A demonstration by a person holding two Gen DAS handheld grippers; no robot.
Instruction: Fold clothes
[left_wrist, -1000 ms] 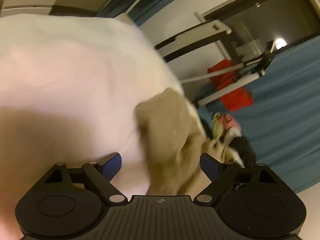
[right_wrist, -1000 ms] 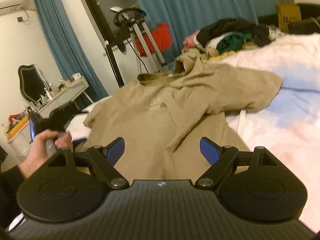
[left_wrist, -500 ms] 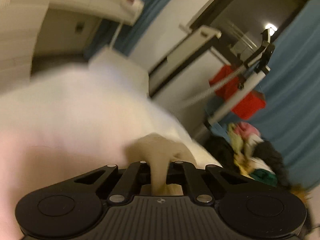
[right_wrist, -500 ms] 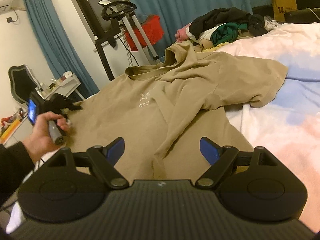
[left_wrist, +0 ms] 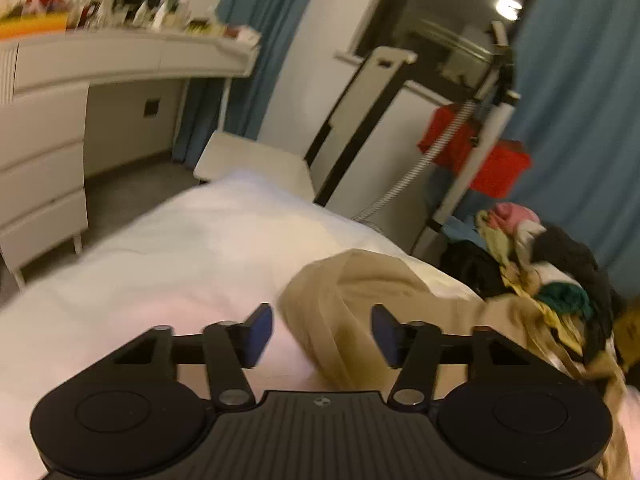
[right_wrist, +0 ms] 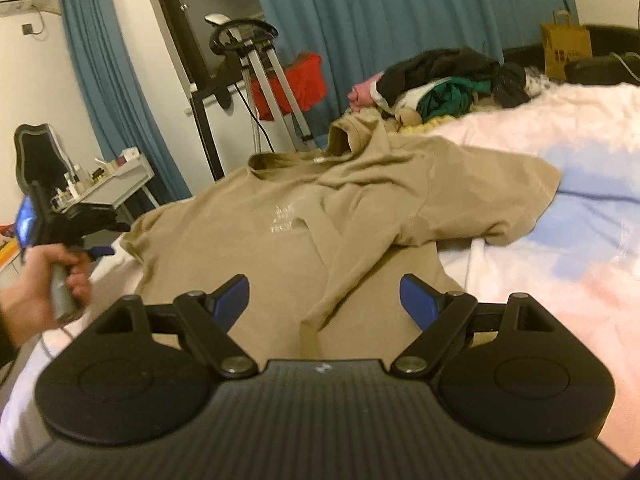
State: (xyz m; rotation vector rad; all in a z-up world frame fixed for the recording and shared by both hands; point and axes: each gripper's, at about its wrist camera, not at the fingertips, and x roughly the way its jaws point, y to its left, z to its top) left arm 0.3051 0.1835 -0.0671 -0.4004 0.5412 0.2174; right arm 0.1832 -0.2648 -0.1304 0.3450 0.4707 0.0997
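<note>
Pale bedspread (right_wrist: 560, 152), blue curtains (right_wrist: 360, 12), tan tee (right_wrist: 320, 216) spread flat

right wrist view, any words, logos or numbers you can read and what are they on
Tan t-shirt: small white chest logo with a line of lettering under it, too blurred to read.
Brown paper bag: dark print, too small to read.
Right gripper base: small round emblem, no legible text.
</note>
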